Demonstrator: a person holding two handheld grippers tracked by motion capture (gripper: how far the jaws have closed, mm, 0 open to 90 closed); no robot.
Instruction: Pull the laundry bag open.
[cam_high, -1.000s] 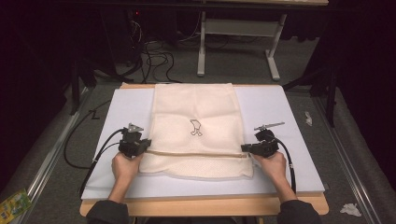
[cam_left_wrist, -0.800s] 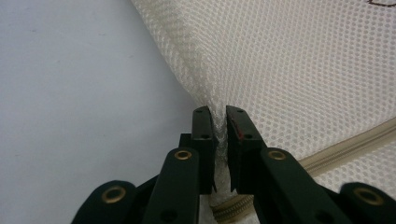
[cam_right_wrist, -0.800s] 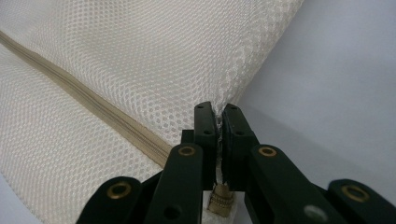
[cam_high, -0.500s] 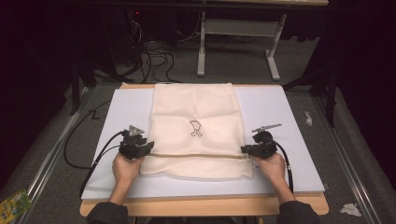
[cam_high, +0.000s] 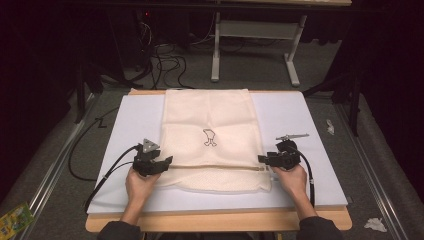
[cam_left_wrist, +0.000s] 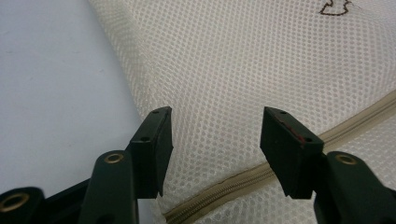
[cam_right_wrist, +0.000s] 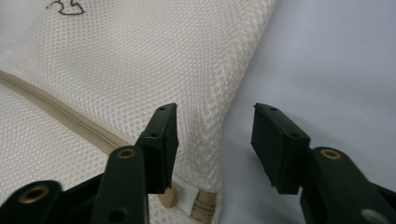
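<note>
Both grippers agape beside mesh bag (cam_high: 210, 140)

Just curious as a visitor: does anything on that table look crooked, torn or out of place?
Nothing much. The mesh bag lies flat and square on the white board, zipper straight. Only crumpled scraps on the floor look stray.

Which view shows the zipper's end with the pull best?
Right gripper view: the beige zipper on the cream mesh laundry bag ends close up at its pull. The left gripper view shows a mid stretch; the high view shows its full line, too small for detail.
</note>
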